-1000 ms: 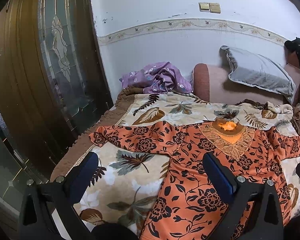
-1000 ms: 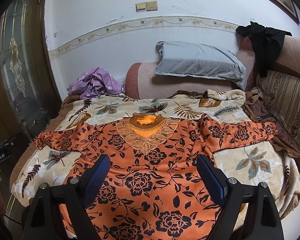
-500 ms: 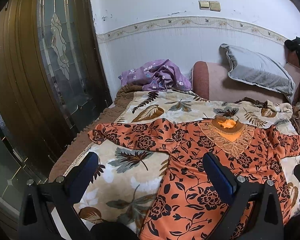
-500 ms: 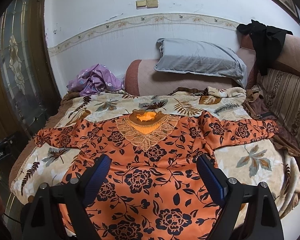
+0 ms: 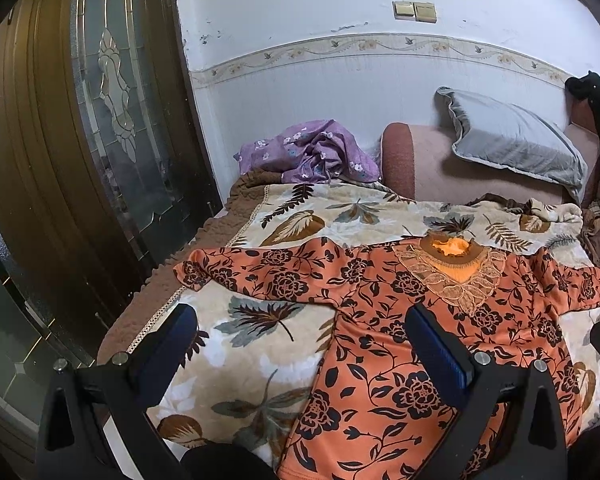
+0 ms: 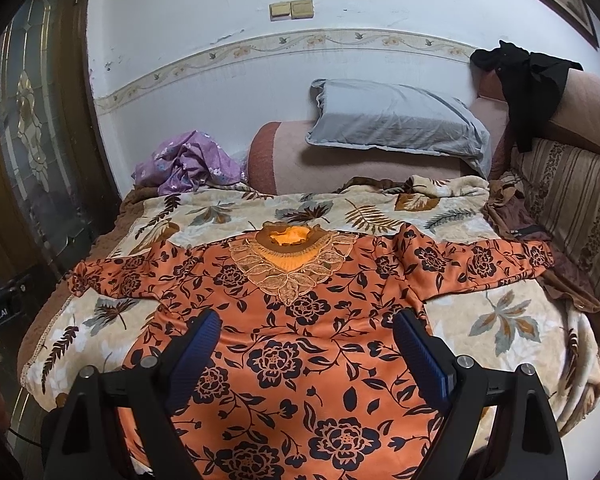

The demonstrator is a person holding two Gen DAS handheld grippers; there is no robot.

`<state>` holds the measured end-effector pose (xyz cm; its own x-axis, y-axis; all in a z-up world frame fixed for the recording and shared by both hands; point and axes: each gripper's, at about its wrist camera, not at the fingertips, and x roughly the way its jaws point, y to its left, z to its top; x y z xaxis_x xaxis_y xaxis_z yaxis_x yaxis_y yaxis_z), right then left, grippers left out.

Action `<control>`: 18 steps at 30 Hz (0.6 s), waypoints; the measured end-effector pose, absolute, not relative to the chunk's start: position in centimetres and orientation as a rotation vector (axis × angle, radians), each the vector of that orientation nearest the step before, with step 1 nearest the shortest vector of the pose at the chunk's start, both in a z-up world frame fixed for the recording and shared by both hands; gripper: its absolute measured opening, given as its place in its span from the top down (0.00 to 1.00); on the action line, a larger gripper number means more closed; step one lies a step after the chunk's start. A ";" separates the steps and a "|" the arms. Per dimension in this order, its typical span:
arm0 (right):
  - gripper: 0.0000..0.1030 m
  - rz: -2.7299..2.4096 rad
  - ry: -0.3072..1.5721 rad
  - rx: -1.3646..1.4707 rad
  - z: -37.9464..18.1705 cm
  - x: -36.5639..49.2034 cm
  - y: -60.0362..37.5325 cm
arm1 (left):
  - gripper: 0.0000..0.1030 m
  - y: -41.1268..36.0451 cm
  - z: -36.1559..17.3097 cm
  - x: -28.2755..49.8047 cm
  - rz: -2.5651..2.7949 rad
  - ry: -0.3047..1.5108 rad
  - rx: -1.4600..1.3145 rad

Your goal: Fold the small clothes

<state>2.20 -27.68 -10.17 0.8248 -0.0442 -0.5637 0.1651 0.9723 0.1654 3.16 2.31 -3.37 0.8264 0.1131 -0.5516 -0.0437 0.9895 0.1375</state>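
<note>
An orange top with black flowers (image 6: pixel 300 320) lies flat and spread out on the bed, lace collar (image 6: pixel 288 260) at the far side, both sleeves stretched sideways. It also shows in the left wrist view (image 5: pixel 400 340), with its left sleeve (image 5: pixel 260 272) reaching toward the door. My left gripper (image 5: pixel 300 344) is open and empty, above the garment's near left edge. My right gripper (image 6: pixel 308 344) is open and empty, above the middle of the garment's body.
A leaf-patterned blanket (image 6: pixel 500 320) covers the bed. A crumpled purple garment (image 6: pixel 188 164) lies at the far left, a grey pillow (image 6: pixel 396 120) on a pink bolster, black clothing (image 6: pixel 528 76) on the headboard at right. A wooden glass door (image 5: pixel 80 160) stands at left.
Both grippers have shifted slightly, so the garment sits a little lower in both views. The jaws stay open and the garment has not moved.
</note>
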 end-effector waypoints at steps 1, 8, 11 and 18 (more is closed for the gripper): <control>0.12 -0.113 0.591 0.213 -10.2 2.2 -27.7 | 0.00 2.3 -3.4 3.2 0.083 0.592 0.121; 0.12 -0.116 0.607 0.219 -10.5 2.3 -27.7 | 0.00 2.5 -3.5 3.0 0.085 0.594 0.120; 0.12 -0.114 0.614 0.226 -10.6 2.3 -27.7 | 0.00 2.6 -3.5 2.9 0.087 0.592 0.118; 0.12 -0.115 0.616 0.220 -10.5 2.3 -27.6 | 0.00 2.7 -3.6 2.9 0.083 0.598 0.116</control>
<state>2.31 -27.60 -10.53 0.8106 -0.0414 -0.5841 0.1721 0.9703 0.1700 2.93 2.69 -3.59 0.8237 0.1114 -0.5560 -0.0440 0.9901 0.1331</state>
